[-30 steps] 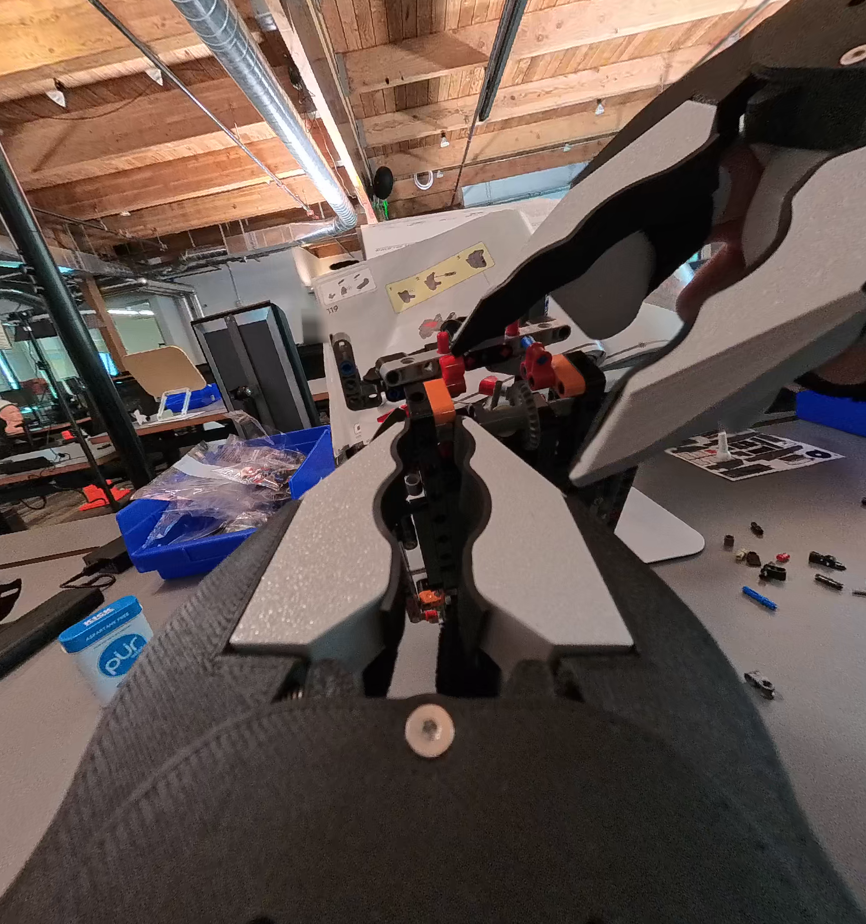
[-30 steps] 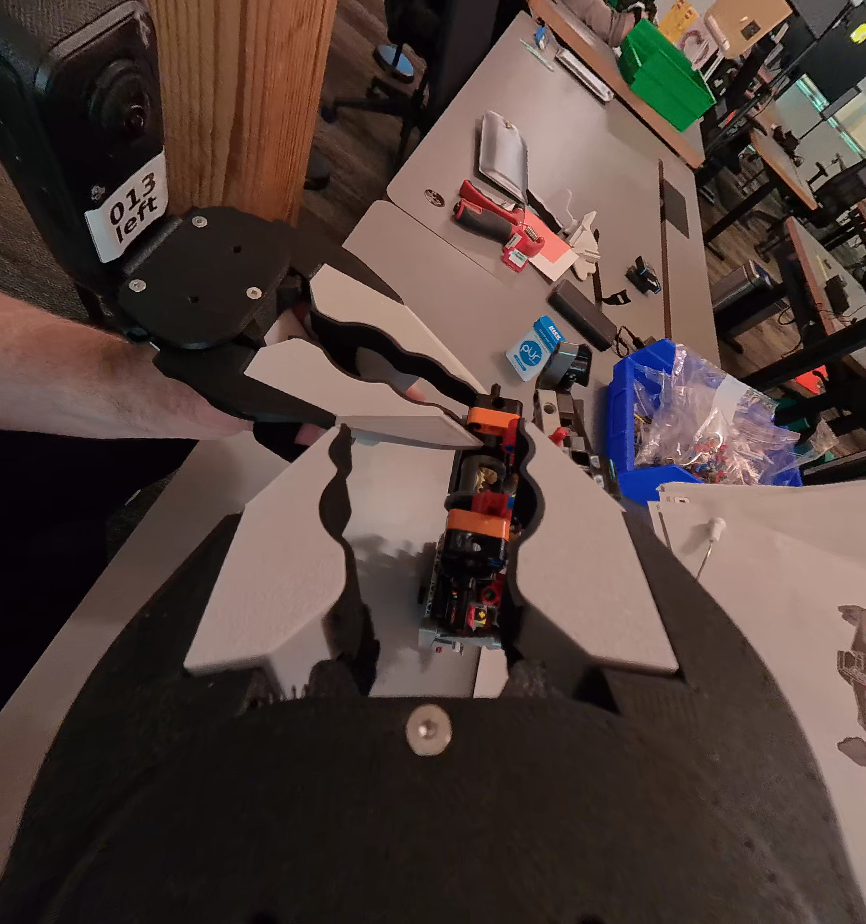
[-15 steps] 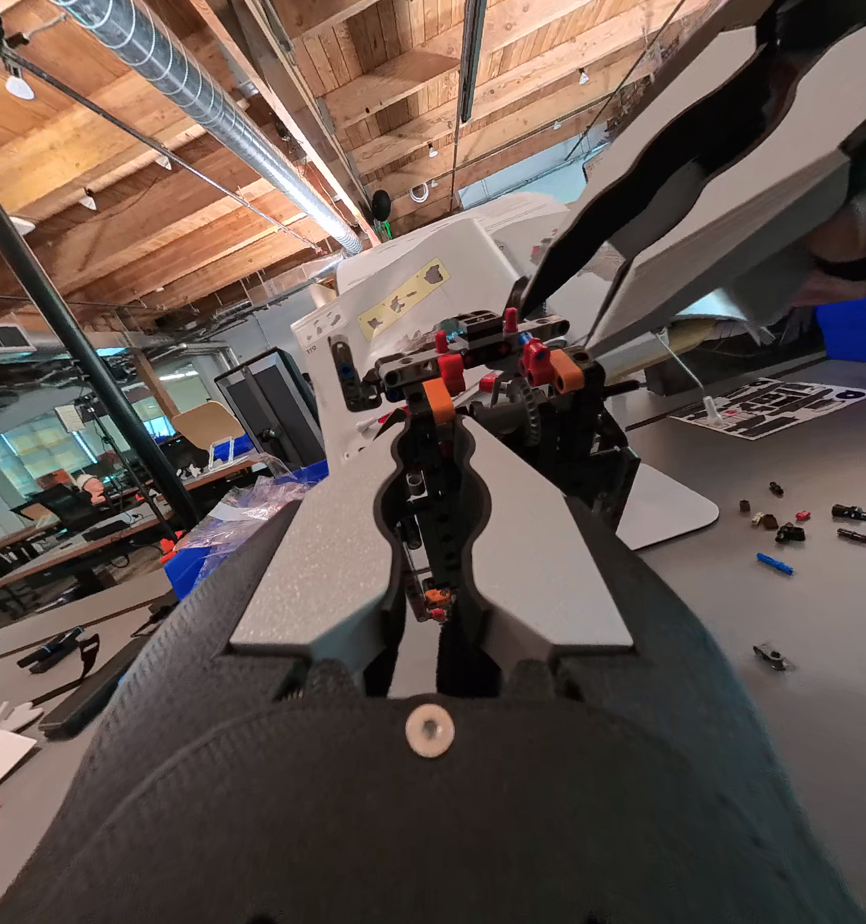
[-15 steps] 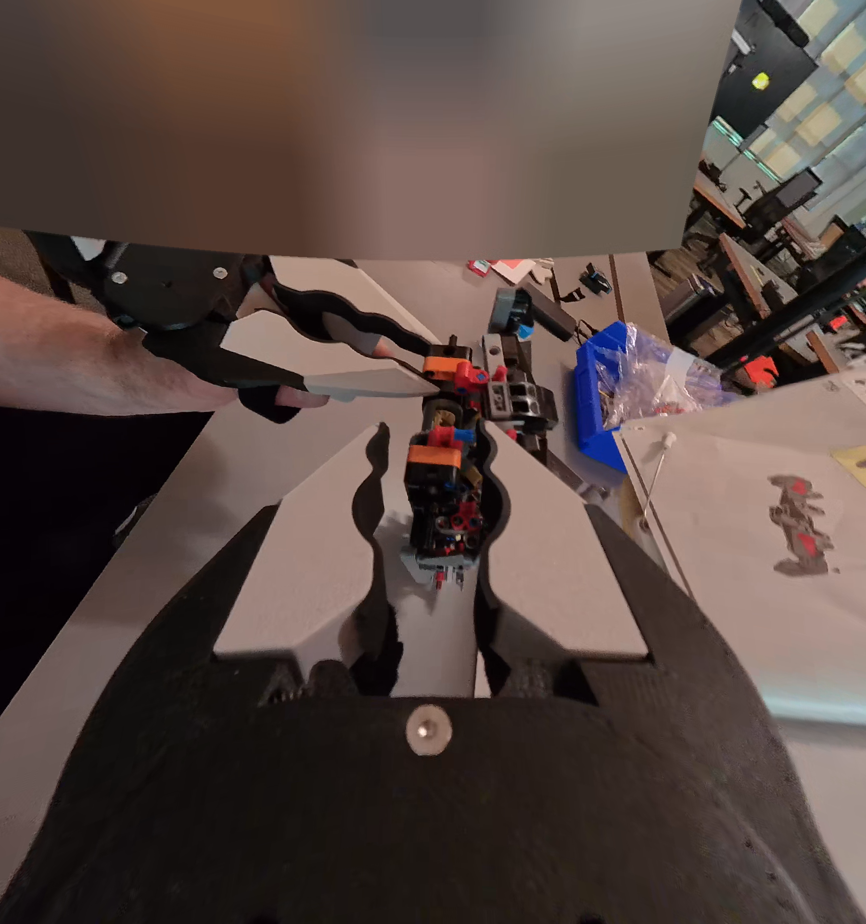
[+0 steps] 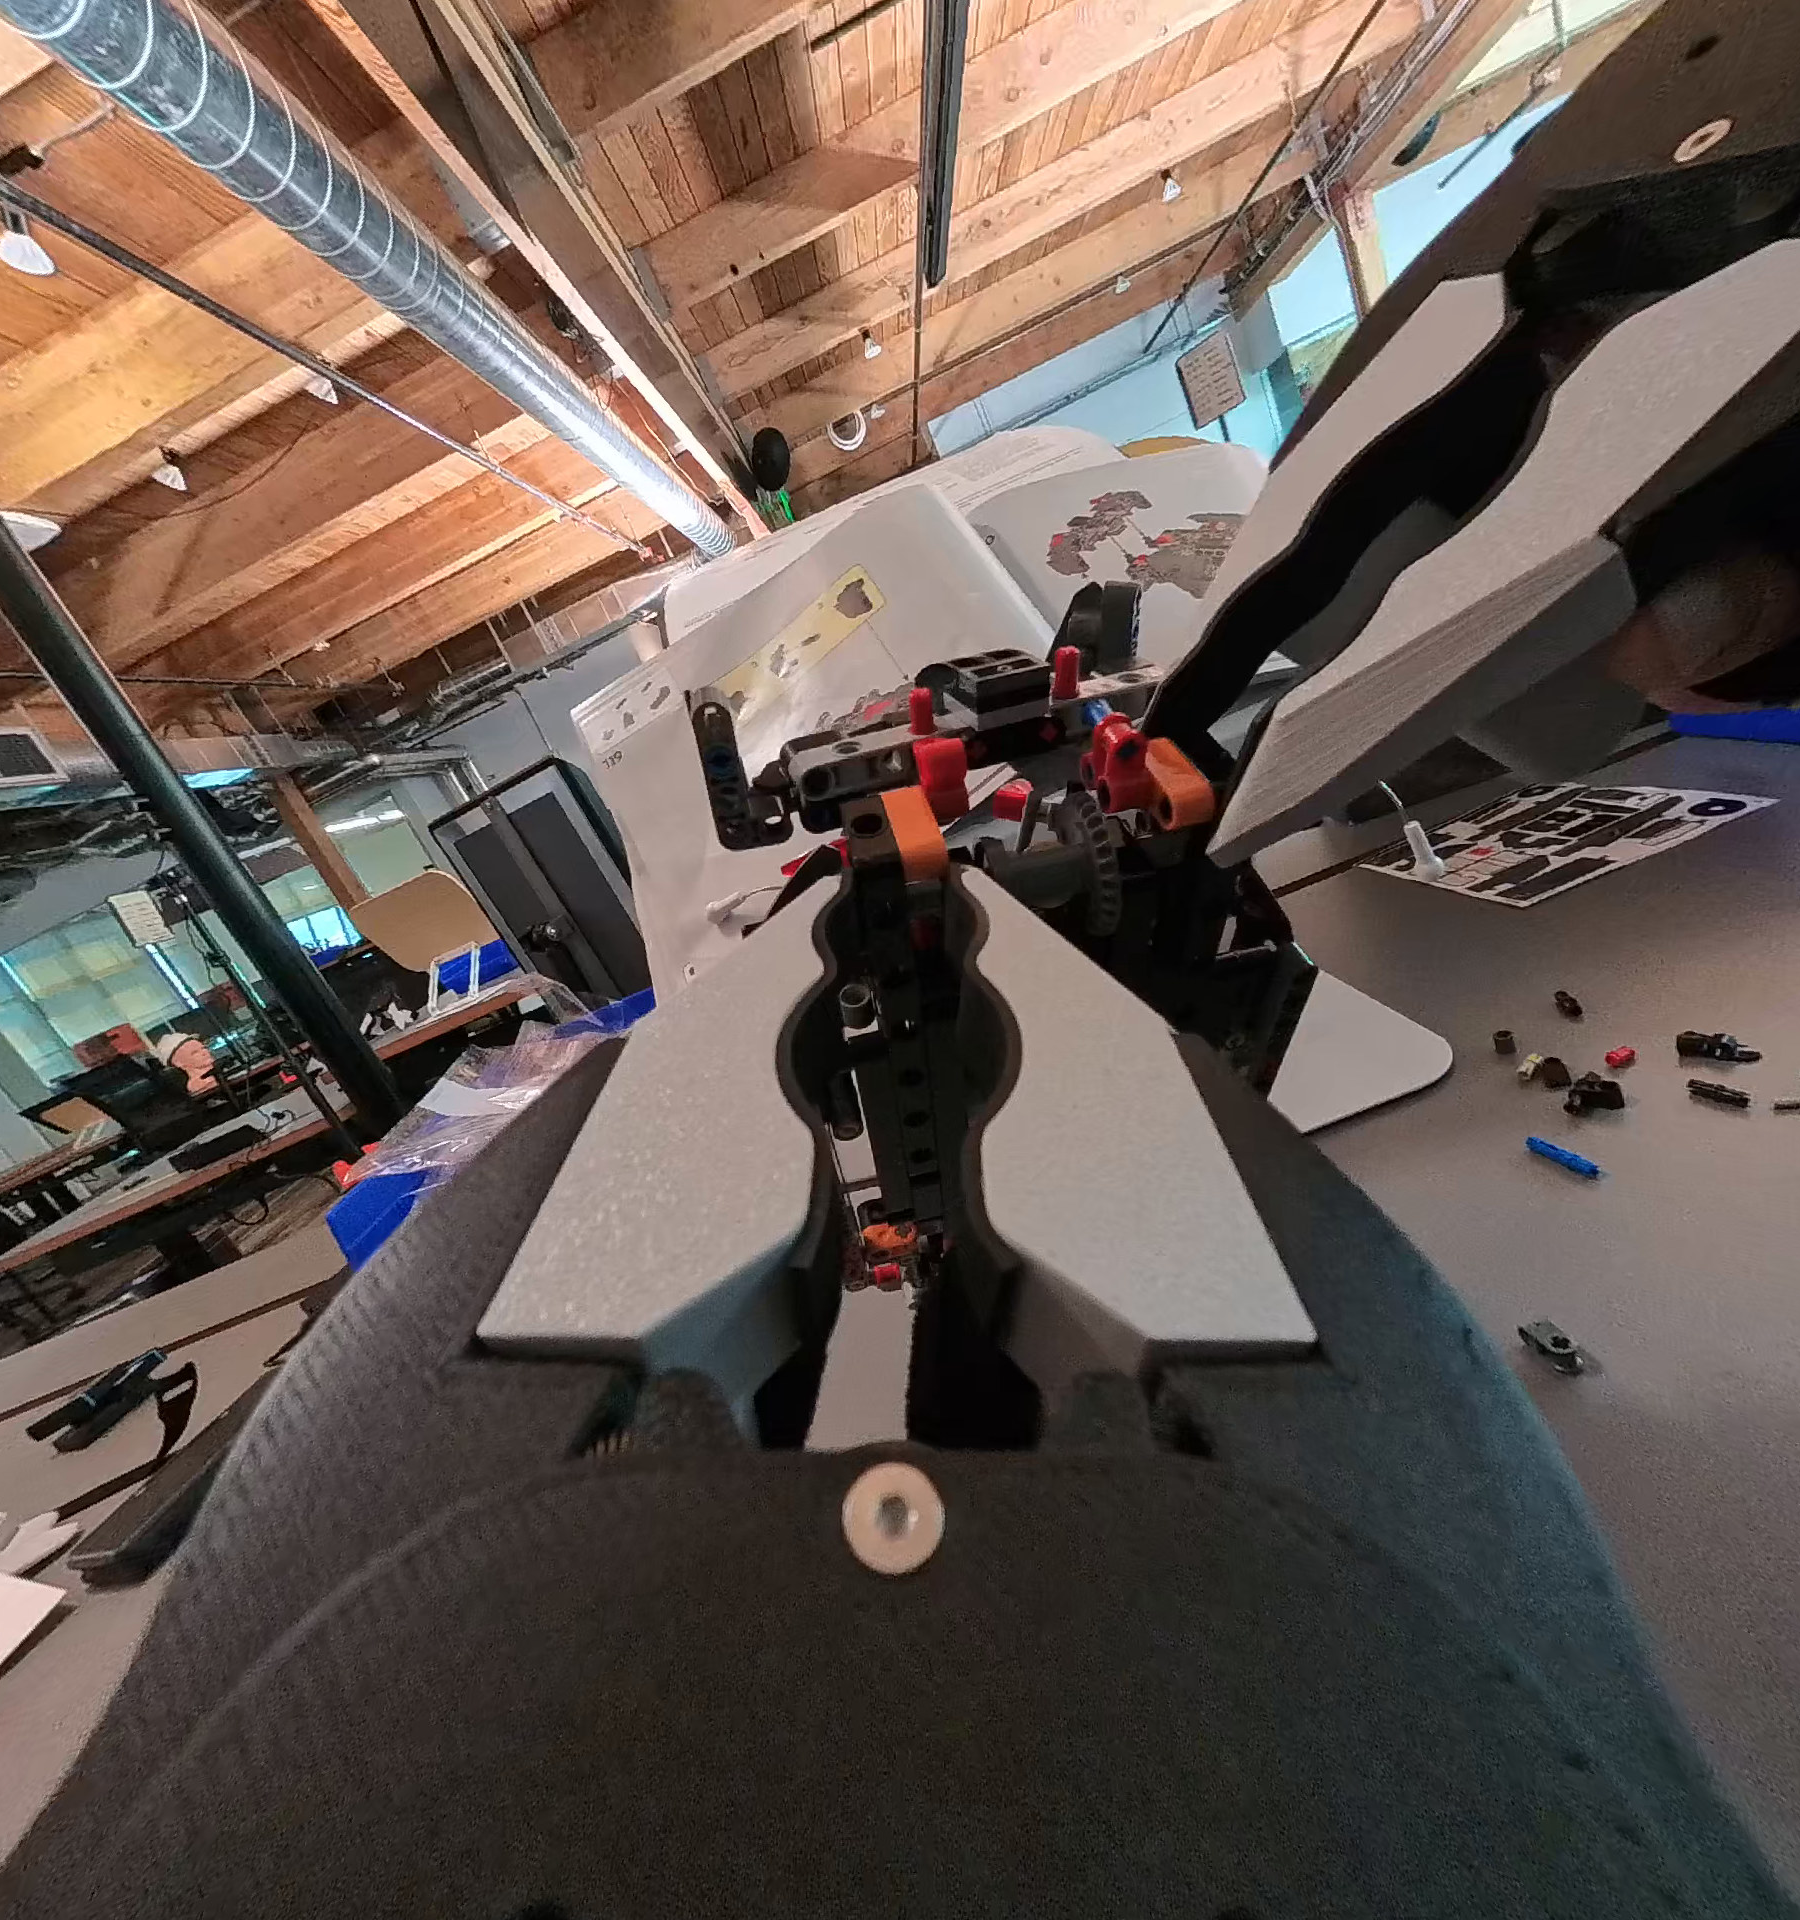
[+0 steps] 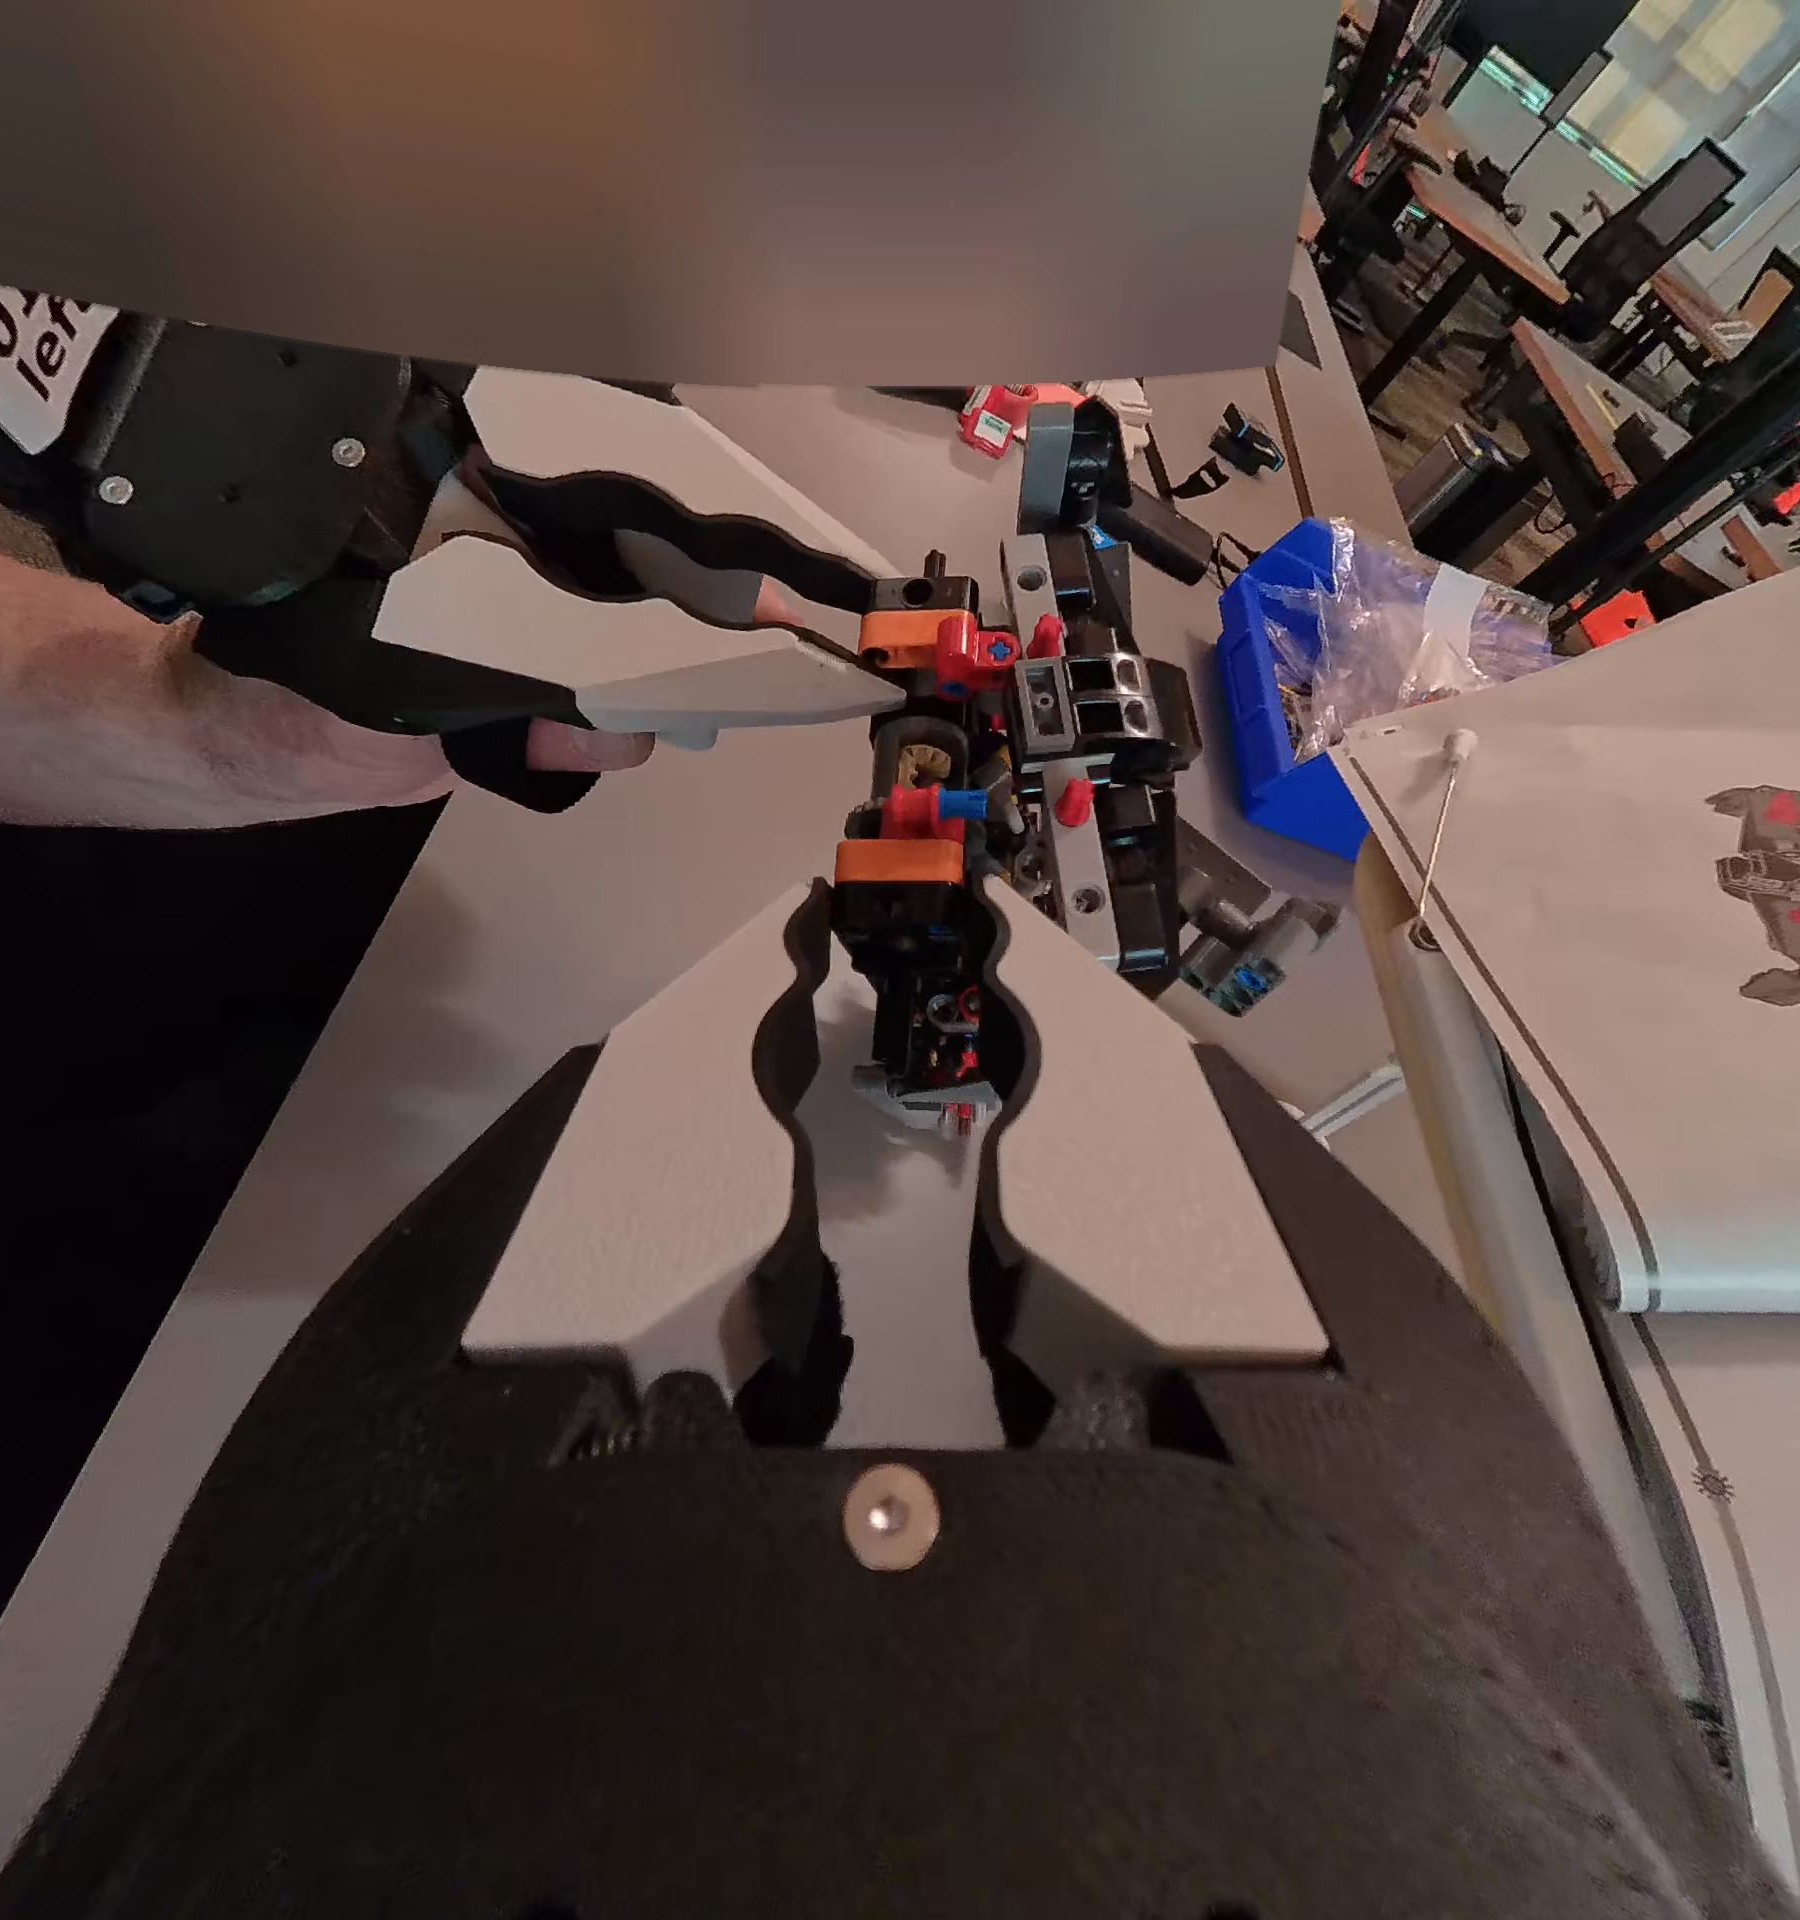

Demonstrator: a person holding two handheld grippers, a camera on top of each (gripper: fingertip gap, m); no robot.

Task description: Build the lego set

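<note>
The left gripper (image 5: 901, 894), two grey wedge-shaped fingers on a black textured body, is closed on a black, studded-beam lego model (image 5: 963, 821) with orange, red and blue connectors. It clamps a narrow black beam whose long axis runs straight away from the camera, between the fingers. The right gripper (image 6: 906, 894), of the same build, is closed on the same model (image 6: 989, 790) from the other end, gripping a black block just below an orange piece. In the right wrist view the model's long axis runs away from the camera and it is held above a pale grey table (image 6: 563, 935).

Beyond the model, an open white instruction booklet (image 5: 875, 613) stands propped behind it (printed diagrams show; its writing is left unread). A white label with black lettering (image 6: 18, 353) sits on the left gripper's housing. A blue plastic bin (image 6: 1280, 686) holding clear bags of parts sits just beyond the model. Small loose black, red and blue pieces (image 5: 1644, 1081) lie scattered on the table, near a printed sticker sheet (image 5: 1561, 836).
</note>
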